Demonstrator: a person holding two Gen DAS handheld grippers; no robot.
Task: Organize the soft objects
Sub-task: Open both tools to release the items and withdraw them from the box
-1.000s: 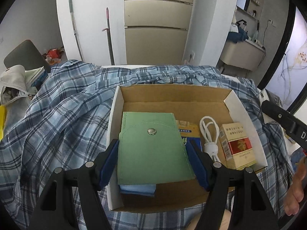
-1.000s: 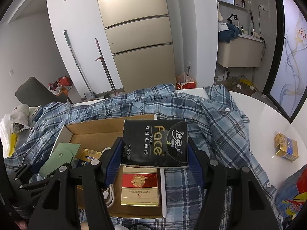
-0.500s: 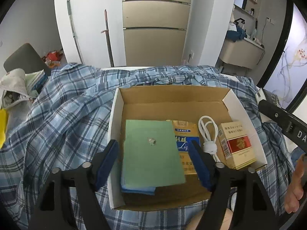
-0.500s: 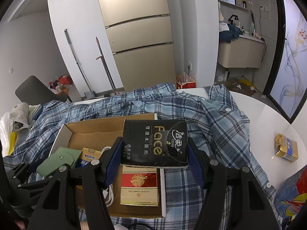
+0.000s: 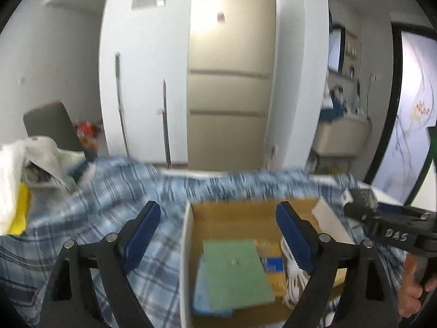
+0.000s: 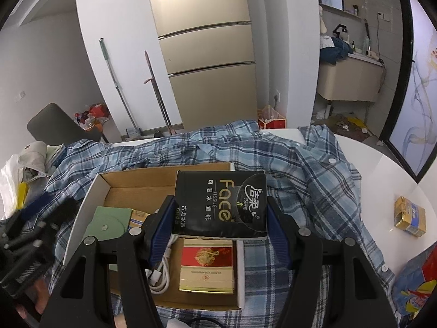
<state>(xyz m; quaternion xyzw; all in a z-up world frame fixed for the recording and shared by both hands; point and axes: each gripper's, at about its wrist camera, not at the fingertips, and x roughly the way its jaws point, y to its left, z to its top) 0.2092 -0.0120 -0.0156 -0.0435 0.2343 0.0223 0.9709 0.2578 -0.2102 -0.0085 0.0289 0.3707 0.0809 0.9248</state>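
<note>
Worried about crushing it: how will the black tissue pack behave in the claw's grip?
The black tissue pack probably gives under squeeze: it is a soft film wrap held between the right claw pads. It looks light, since a side pinch keeps it level. The glossy film may be somewhat slippery.

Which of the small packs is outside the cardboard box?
The yellow-and-blue pack on the bare white table; the red-and-gold pack lies inside the cardboard box.

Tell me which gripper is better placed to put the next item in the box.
Right. The right gripper is shut on the black tissue pack, directly above the cardboard box. The left gripper is open and holds nothing; the green pouch lies in the box.
</note>
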